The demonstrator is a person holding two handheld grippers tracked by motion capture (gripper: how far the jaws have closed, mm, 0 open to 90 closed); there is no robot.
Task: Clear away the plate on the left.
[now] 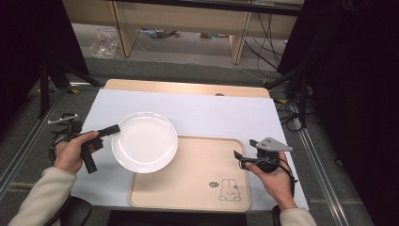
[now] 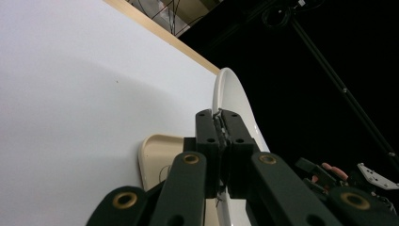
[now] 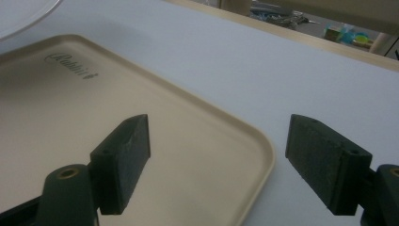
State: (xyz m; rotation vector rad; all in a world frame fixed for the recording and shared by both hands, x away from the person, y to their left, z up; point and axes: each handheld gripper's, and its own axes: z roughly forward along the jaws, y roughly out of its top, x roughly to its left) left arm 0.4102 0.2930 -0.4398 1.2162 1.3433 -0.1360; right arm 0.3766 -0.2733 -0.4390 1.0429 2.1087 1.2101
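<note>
Here's the left gripper (image 1: 113, 129), clamped tight on the near-left rim of the white plate (image 1: 145, 141). From the left gripper view the black jaws pinch that rim (image 2: 226, 101) between them, no gap at all. The plate sits partly over the far-left corner of the beige tray (image 1: 197, 181) and partly out over the white desk (image 1: 202, 113); whether it rests flat or is lifted a touch, I can't tell. The plate itself carries nothing.

Over on the other side, the right gripper (image 1: 237, 157) hangs at the tray's right edge with its jaws spread wide, nothing between them. Its own view looks down past the two pads (image 3: 124, 155) onto the tray's rounded corner (image 3: 263, 150). The tray floor is bare apart from a printed rabbit (image 1: 229, 189) near the front corner.
</note>
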